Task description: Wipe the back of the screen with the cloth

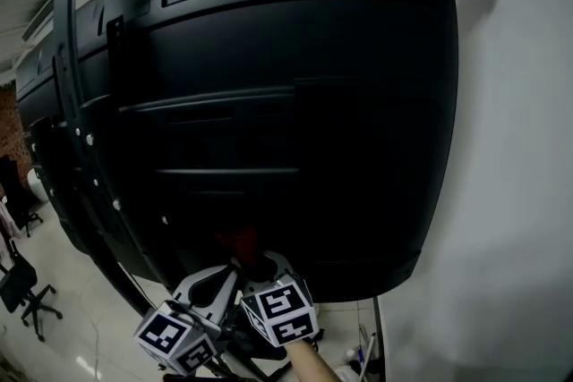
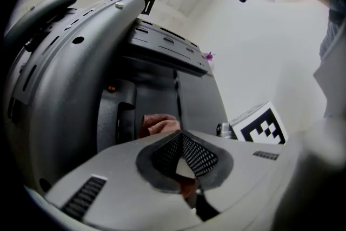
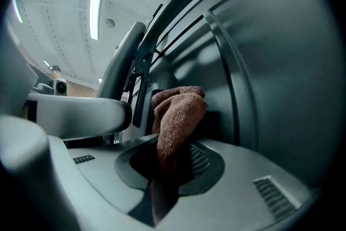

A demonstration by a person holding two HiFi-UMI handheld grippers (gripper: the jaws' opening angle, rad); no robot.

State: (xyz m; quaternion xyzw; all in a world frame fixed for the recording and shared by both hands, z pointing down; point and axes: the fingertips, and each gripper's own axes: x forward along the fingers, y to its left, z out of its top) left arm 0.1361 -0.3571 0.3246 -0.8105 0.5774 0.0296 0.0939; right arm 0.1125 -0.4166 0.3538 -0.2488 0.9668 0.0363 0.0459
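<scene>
Right gripper (image 3: 172, 167) was clamped on the cloth (image 3: 178, 113), bunched against the screen (image 1: 295, 103) back near its lower edge. Left gripper (image 2: 184, 162) jaws together, apparently empty. Cloth looked soft, light, floppy; best pinched mid-bunch.

Head camera: sitting above and behind both grippers, facing the back of the screen (image 1: 286, 103) at close range, with the panel filling most of the frame.
Left gripper camera: riding behind the left gripper (image 2: 183, 143), looking up along its jaws at the panel from very near.
Right gripper camera: riding behind the right gripper (image 3: 170, 151), looking up along the panel towards a ceiling lamp (image 3: 97, 5).
Shared field: all three are taking in the panel and the cloth (image 3: 178, 116). The left gripper view is catching the right gripper's marker cube (image 2: 260, 126) to its right.
</scene>
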